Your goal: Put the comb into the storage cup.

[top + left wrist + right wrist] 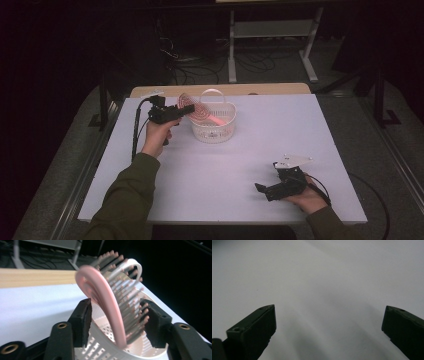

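Pink hairbrush (110,302): stood between jaws of left gripper (116,317), jaws spread, neither pad clearly touching; handle end down inside white basket (214,125), head up over rim, long axis steep, tilted toward far-left corner, bristles facing one pad. Basket sat near far edge of white table (260,150), left of centre. Right gripper (280,187): near edge, right side, jaws wide apart, holding nothing. Remaining surface bare. Dark room beyond; cables, metal stand legs on floor.

No readable text, label, brand, number or sign appears on anything.
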